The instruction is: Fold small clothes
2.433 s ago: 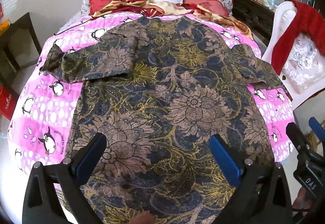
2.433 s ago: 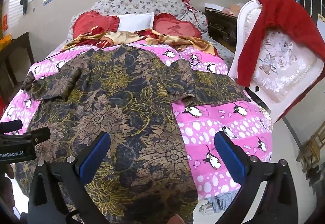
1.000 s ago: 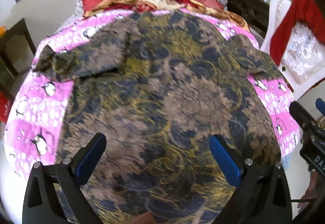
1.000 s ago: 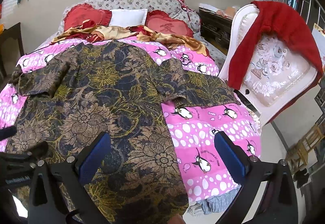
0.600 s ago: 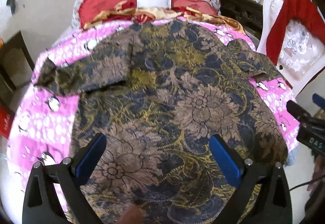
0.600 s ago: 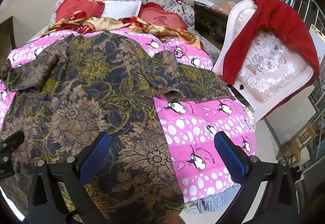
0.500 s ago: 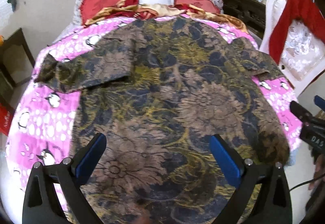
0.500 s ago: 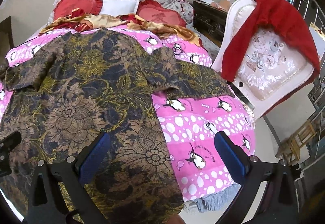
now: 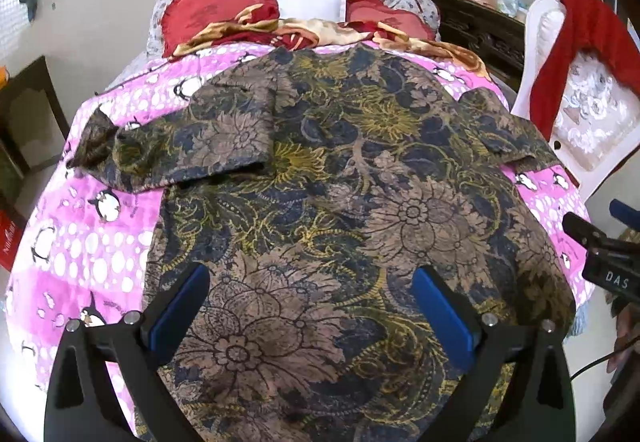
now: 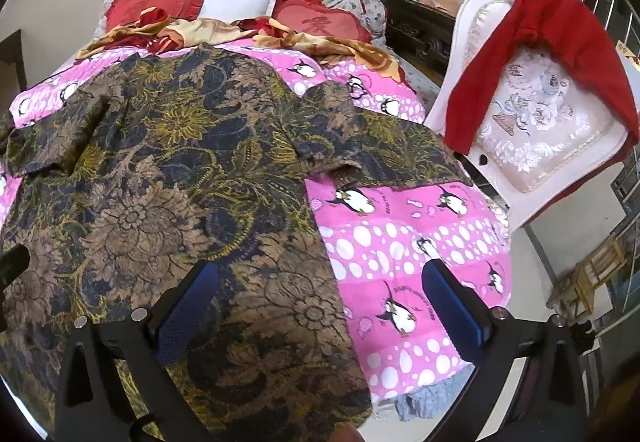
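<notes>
A dark floral-patterned short-sleeved shirt lies spread flat on the pink penguin-print bedspread. Above the shirt's hem, the left gripper and right gripper both hover with jaws spread wide, holding nothing.

Floral shirt flat on bedspread

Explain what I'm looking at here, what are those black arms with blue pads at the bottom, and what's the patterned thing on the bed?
A person holds one grasping tool in each hand, and each tool carries a wide-angle camera looking forward along its two fingers. One picture comes from the left tool, the other from the right tool; the blue pads line the fingers. Both tools are open and hold nothing. A dark floral shirt lies spread flat on a pink penguin blanket, with both short sleeves out to the sides. It has not been folded yet. Red pillows sit at the head of the bed, and a white chair with a red garment draped over it stands beside it.
</notes>
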Action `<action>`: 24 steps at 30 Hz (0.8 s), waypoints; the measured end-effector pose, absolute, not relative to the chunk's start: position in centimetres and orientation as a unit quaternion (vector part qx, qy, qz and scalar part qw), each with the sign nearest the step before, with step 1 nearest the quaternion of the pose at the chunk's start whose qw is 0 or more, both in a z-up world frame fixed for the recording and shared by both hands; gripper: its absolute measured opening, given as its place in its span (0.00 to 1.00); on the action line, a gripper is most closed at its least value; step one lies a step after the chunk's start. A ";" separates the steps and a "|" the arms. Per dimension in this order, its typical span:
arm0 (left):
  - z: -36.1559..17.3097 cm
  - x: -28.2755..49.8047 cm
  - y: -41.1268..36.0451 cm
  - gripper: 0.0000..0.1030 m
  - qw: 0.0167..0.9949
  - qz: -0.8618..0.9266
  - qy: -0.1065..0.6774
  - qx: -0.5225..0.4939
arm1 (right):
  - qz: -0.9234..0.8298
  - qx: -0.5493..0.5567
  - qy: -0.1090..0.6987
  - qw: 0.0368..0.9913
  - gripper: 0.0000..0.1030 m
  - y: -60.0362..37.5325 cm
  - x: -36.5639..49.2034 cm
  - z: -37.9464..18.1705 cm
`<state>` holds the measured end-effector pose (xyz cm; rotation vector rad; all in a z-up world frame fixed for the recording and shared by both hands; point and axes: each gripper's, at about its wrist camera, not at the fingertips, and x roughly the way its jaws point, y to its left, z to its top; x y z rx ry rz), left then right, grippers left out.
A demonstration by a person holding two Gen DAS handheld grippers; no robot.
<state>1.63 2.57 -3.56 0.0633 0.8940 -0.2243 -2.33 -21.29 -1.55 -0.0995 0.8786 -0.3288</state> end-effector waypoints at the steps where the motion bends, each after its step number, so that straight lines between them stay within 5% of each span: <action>1: -4.0 2.0 2.9 1.00 0.894 -0.105 0.435 0.029 | -0.148 -0.043 0.417 0.896 1.00 -21.2 -2.0 -1.6; 24: -10.8 9.8 3.0 1.00 0.866 -0.054 0.496 0.030 | -0.035 -0.002 0.465 0.885 1.00 -19.0 10.8 -11.0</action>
